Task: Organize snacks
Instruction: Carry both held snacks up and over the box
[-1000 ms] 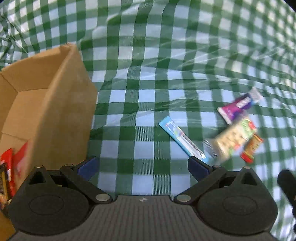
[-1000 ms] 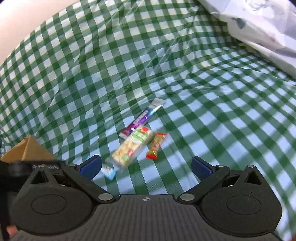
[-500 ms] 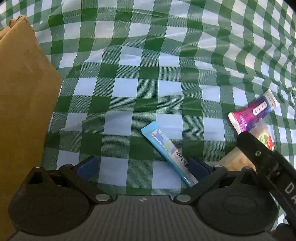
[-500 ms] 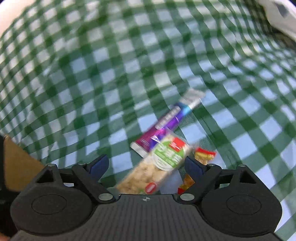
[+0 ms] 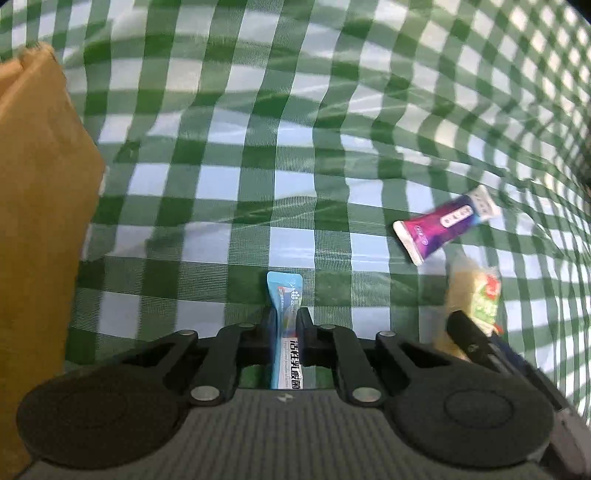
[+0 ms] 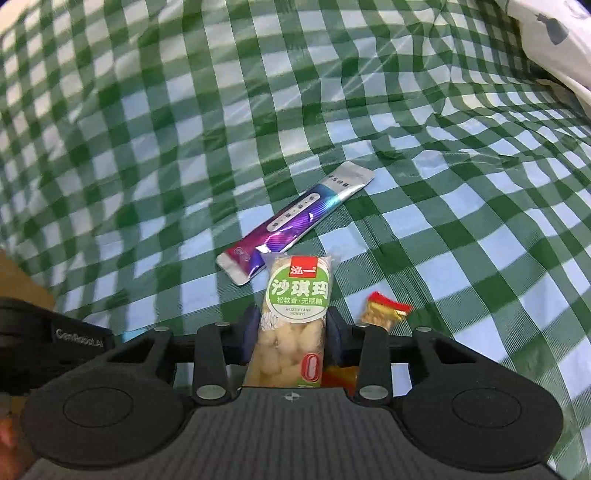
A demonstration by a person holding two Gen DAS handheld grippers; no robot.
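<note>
My left gripper [image 5: 284, 325] is shut on a thin blue snack stick [image 5: 285, 306] that points forward over the green checked cloth. My right gripper [image 6: 291, 325] is shut on a clear pack of pale puffed snack with a green label [image 6: 295, 295]. A purple snack stick [image 6: 295, 221] lies on the cloth just beyond it and also shows in the left wrist view [image 5: 443, 225]. A small red and gold candy [image 6: 384, 314] lies beside the right finger. The green-label pack [image 5: 476, 291] shows blurred at the right of the left wrist view.
A brown cardboard box [image 5: 37, 221] stands at the left of the left wrist view, its corner [image 6: 22, 280] showing in the right wrist view. A white printed cloth [image 6: 554, 33] lies at the far right. The cloth is wrinkled.
Both grippers have closed: the left on the blue stick, the right on the green-label pack. Both had been open above the snacks before.
</note>
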